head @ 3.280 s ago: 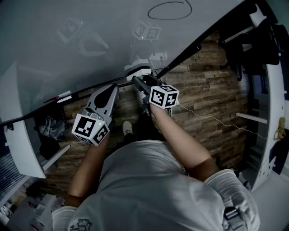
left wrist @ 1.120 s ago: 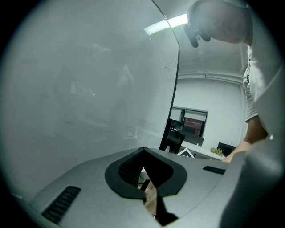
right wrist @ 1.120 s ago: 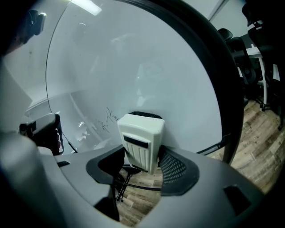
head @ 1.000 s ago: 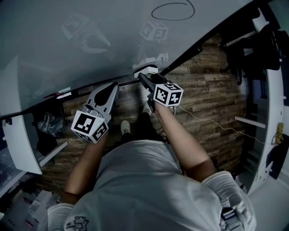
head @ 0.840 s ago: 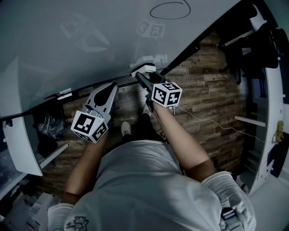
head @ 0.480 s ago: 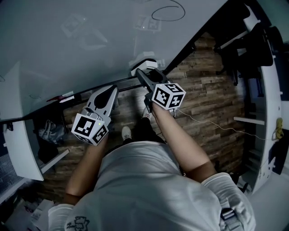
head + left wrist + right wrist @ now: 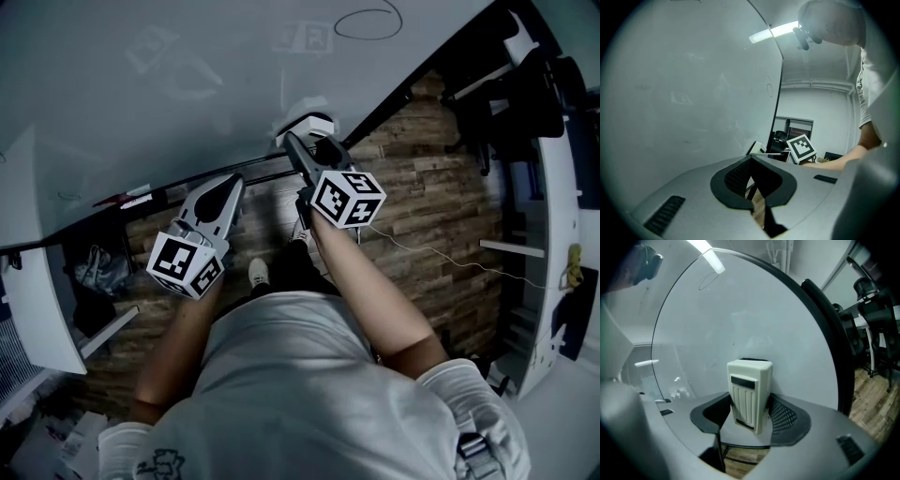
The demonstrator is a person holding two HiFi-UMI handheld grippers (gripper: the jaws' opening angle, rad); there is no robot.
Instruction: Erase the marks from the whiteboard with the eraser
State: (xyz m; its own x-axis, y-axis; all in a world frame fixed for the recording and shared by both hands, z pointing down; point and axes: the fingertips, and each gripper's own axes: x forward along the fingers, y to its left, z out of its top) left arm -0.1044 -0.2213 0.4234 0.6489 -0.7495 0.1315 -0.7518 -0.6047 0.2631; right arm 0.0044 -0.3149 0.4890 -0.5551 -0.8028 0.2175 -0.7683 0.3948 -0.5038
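Observation:
The whiteboard (image 7: 187,84) fills the upper left of the head view and bears a thin oval mark (image 7: 367,22) near the top. That oval mark (image 7: 708,281) also shows far up the board in the right gripper view. My right gripper (image 7: 305,150) is shut on a cream ribbed eraser (image 7: 750,394), held upright at the board's lower edge; the eraser (image 7: 309,127) shows white in the head view. My left gripper (image 7: 220,192) hangs lower left, below the board's frame, shut and holding nothing. Its shut jaws (image 7: 751,161) point along the whiteboard (image 7: 684,93).
A black frame bar (image 7: 187,183) runs under the board, with a red marker (image 7: 122,199) lying on it. Below is wood-plank floor (image 7: 431,206) with a thin cable (image 7: 441,248). Dark office chairs (image 7: 497,103) stand at right; white shelving (image 7: 37,309) is at left.
My right gripper has moved a little up and toward the board with the eraser in it. The left gripper has stayed where it was.

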